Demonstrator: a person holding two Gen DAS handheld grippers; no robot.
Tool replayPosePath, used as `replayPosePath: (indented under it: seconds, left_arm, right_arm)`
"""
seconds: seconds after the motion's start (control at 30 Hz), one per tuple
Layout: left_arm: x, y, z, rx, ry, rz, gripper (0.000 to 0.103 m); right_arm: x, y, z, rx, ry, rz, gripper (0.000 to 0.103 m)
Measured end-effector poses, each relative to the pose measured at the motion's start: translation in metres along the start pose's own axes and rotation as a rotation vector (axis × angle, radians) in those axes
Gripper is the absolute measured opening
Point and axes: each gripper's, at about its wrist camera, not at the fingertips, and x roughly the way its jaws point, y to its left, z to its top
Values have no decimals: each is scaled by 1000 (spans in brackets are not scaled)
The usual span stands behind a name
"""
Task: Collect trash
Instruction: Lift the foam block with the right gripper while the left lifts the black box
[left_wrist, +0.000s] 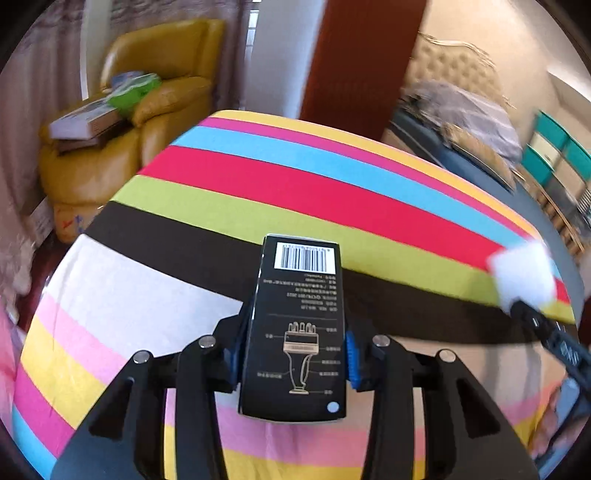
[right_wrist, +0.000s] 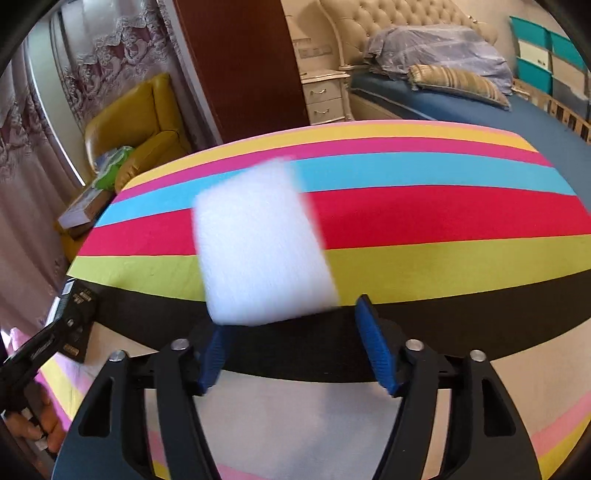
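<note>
- The black rectangular cardboard box (left_wrist: 295, 332), with its white barcode label and gold brush drawing, is up off the cloth, pinched by its long sides between the blue pads of the left tongs (left_wrist: 293, 354) — a firm, centred hold by the look of it, over the near part of the table.
- The soft white rectangular pad (right_wrist: 264, 243), sponge or folded tissue, I can't say which, sits at the front of the right tongs (right_wrist: 295, 350); it's motion-blurred.
- Those right tongs stand spread: the left blue pad (right_wrist: 212, 358) seems to touch the white piece's lower corner, while the right pad is clear of it. Whether it is really held, I cannot tell.
- In the left view the same white piece shows near the table's right edge.
- Beneath both, the table (right_wrist: 443, 206) under its bright striped cloth of yellow, pink, blue, red, green, black and white carries no other loose item that I can see.
- Progress, as I judge it: both visible pieces of trash are lifted, so the picking-up looks nearly finished.
- Still to do: drop them somewhere. No bin or bag shows in either view, so the deposit is not yet done.
- Beyond the far left corner stands a mustard leather armchair (left_wrist: 155, 110) piled with boxes.
</note>
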Motion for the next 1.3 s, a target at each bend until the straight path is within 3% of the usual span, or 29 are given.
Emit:
replayPosePath:
  seconds: [0.17, 0.3, 0.4, 0.43, 0.47, 0.5, 0.53, 0.57, 0.7, 0.93, 1.3]
  left_arm:
    - [-3, 5, -4, 24, 6, -43, 39]
    - [0, 8, -2, 26, 12, -49, 40]
    - [3, 2, -2, 40, 13, -42, 45]
    - [3, 1, -1, 40, 13, -42, 45]
    - [3, 2, -1, 35, 12, -45, 45]
    - [3, 2, -1, 28, 11, -52, 45]
    - [3, 2, -1, 21, 10, -60, 45]
    - [4, 3, -1, 16, 8, -61, 41]
    - [-1, 2, -4, 34, -2, -83, 40]
    - [-24, 4, -21, 89, -40, -66, 40]
    - [-74, 39, -64, 106, -95, -52, 40]
  right_arm:
    - [1, 13, 1, -51, -7, -37, 66]
    - [8, 30, 11, -154, -26, -82, 85]
    - [26, 37, 22, -220, 19, -92, 84]
    - [31, 35, 25, -215, 37, -81, 83]
    - [34, 33, 27, -203, 47, -60, 77]
    - [35, 30, 28, -193, 51, -49, 62]
    - [33, 28, 28, -185, 39, -52, 60]
    - [27, 27, 27, -183, 9, -37, 59]
    - [8, 35, 20, -209, -71, -64, 58]
    - [-7, 33, 1, -166, -48, -44, 58]
    - [-54, 74, -65, -275, -88, 16, 59]
